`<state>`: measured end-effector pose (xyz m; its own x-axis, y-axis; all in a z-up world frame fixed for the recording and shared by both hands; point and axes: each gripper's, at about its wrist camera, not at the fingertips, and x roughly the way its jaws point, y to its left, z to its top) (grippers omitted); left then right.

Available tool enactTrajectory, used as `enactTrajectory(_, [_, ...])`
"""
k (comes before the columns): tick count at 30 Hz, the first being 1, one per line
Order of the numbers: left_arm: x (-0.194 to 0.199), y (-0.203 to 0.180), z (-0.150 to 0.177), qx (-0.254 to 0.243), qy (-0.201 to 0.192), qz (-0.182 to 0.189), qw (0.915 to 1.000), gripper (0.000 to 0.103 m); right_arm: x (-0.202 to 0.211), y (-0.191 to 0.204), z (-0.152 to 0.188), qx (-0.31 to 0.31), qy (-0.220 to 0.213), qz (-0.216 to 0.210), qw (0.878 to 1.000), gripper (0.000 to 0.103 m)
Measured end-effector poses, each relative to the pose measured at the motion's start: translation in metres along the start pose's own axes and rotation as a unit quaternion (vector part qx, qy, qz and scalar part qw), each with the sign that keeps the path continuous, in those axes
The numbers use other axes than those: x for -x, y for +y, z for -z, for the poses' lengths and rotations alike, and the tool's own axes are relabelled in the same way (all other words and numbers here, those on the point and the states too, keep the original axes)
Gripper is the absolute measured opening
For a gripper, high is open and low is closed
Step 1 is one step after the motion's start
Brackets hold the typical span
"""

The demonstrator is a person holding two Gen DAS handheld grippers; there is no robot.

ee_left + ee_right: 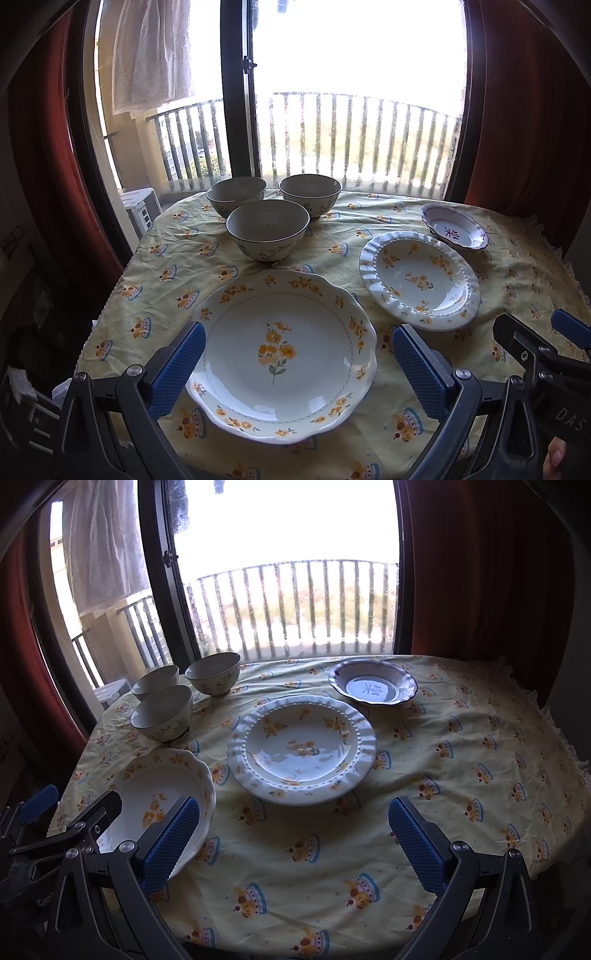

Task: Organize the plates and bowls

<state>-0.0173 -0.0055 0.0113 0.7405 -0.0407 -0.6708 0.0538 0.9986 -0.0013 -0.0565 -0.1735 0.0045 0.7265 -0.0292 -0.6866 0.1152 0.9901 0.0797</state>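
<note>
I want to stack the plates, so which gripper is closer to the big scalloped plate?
Left. The left gripper hangs open right at the big scalloped plate, fingers flanking it. The right gripper sits open beside it, over bare tablecloth.

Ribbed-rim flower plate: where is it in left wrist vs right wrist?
Left wrist: ribbed-rim plate sits right of centre, beyond the left gripper's right finger.
Right wrist: same plate is at centre, ahead of the open right gripper.
Shared landmark: the small blue-rimmed dish with a character printed inside, just behind the plate in both views.
</note>
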Motion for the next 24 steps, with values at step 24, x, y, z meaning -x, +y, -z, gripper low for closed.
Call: enactTrajectory(24, [0.0009, -0.0027, 0.0027, 0.002, 0.004, 0.0, 1.0, 0.101, 0.0018, -0.0043, -0.0004, 0.002, -0.004, 0.004, 1.0, 0.103])
